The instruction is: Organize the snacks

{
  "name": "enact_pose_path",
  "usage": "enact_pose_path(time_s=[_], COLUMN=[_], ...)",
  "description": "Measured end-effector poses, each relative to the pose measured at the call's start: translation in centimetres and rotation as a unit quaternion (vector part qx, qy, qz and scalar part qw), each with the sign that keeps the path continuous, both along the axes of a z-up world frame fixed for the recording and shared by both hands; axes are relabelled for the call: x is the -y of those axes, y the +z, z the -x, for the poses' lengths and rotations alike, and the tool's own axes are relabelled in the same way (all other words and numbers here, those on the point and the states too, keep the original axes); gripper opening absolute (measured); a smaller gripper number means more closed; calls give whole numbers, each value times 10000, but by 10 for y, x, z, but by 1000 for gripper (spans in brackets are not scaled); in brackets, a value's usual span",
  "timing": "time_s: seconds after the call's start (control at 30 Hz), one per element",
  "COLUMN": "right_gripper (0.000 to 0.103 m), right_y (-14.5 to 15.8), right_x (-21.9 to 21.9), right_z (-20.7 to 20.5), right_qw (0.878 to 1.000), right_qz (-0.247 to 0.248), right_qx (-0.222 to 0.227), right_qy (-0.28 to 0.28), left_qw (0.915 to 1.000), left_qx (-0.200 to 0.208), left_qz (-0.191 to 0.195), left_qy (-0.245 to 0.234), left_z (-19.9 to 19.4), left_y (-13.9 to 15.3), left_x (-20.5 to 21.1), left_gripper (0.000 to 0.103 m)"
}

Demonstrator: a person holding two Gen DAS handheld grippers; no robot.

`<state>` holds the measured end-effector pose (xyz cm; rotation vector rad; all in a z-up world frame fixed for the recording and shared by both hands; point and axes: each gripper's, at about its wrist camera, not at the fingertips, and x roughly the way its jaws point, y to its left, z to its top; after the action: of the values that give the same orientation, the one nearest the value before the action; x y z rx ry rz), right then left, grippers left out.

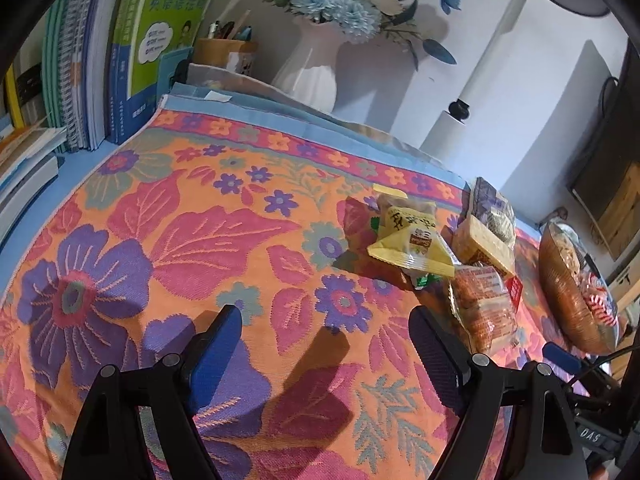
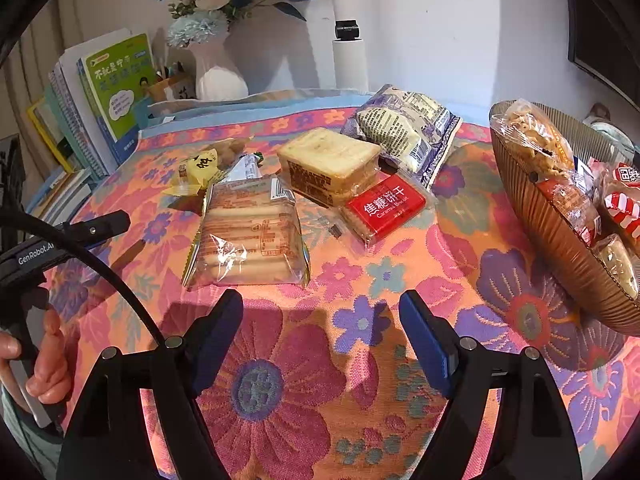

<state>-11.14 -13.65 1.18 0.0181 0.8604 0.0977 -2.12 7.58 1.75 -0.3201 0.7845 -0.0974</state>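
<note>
Right wrist view: right gripper (image 2: 320,312) low over a woven floral cloth (image 2: 280,380) in orange, pink and purple, blue fingers spread wide with nothing between them. Five loose snack packets ahead on the cloth, counted: a clear crinkly biscuit pack (image 2: 248,236) with stacked oblong biscuits, nearest the fingers; a small red caramel biscuit packet (image 2: 384,206), flat and rectangular, just to its right; a blocky pack of square sandwich crackers (image 2: 330,164) behind, touching the red one; a puffy purple-and-white printed bag (image 2: 404,132) at the back, leaning against the crackers; a small yellow pouch (image 2: 196,172) at the left, beside the clear pack. At the right edge, a ribbed brown bowl (image 2: 560,236), rounded and finely grooved, with several wrapped snacks heaped inside, exact number unclear. At the left edge, left gripper (image 2: 108,220) in a bare hand (image 2: 44,360), only one finger showing. Left wrist view: left gripper (image 1: 326,314) above bare cloth, fingers likewise well apart and empty, same yellow pouch (image 1: 412,244) and clear pack (image 1: 484,308) off to its right. Behind, against the wall: one smooth white fluted vase (image 2: 218,72) of blue and cream flowers, one row of upright books (image 2: 108,96).
</note>
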Motion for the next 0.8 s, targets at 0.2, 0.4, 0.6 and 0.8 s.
enact_pose_path(time_s=[0.2,0.4,0.6,0.8], right_gripper=[80,80,80,80], right_y=[12,32,9,-11], right_x=[4,-24,-35,-31], right_z=[7,-13,-38,-50], right_qw=[9972,9966,9975,9940], right_qz=[-682,-600,-588,-1026], right_qx=[-299,-381,-53,-196], right_qy=[81,407,379,319], left_qw=[9973,9958,9945,9779], left_qx=[-75,393,-177,-323], left_qz=[-708,-551,397,1735], left_qy=[-205,-613,-956,-1123], left_z=[9,-25,-97,-114], left_y=[51,90,43,5], left_x=[13,31,46,32], left_gripper=[75,79,79,79])
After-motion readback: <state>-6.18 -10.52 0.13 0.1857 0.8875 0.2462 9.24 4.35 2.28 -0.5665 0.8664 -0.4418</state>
